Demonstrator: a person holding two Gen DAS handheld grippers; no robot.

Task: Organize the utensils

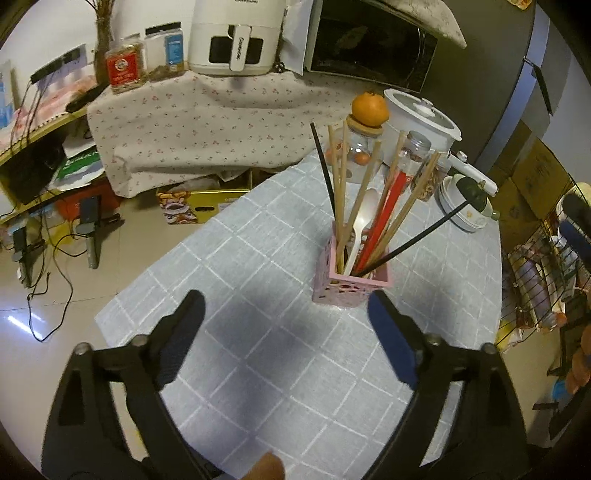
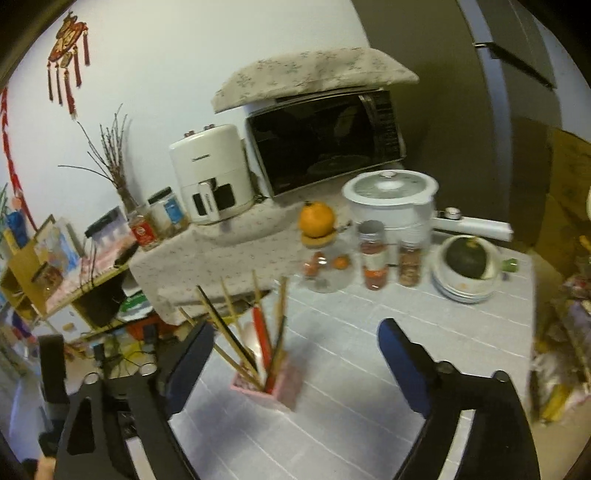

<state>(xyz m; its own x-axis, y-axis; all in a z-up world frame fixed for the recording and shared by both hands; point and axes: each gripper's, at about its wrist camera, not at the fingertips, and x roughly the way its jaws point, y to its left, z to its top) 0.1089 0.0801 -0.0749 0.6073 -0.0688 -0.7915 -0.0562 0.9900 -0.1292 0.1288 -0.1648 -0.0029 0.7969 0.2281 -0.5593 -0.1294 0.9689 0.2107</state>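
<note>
cluttered kitchen corner behind, w/ air fryer and microwave on a floral-cloth shelf. up front, tabletop under a grey grid cloth.

task's thing: pink perforated holder standing upright mid-tabletop, utensils already in it, fanned out and leaning in several directions. in left wrist view sits just ahead of the left gripper, nearer its right finger, not touching. in right wrist view sits low between the fingers of the right gripper, view blurred.

jaws: both sets spread wide, nothing held in either.

count in holder, as far as readable: wooden chopsticks approx 6, black chopsticks 2, red chopsticks looks like 1 pair, white plastic spoon 1. overlap makes the wooden count unsure.

elsewhere on tabletop: glass jars 3, orange 1 on top of a jar lid, white pot w/ lid 1, stacked bowls w/ a dark green squash on top.

risks, judged: tall leaning sticks in a light holder, so a bump from either open finger could tip it or flick sticks out. low-leaning black stick pointing toward the bowls could snag on a pass. jars close behind, easy to knock if overreaching.
</note>
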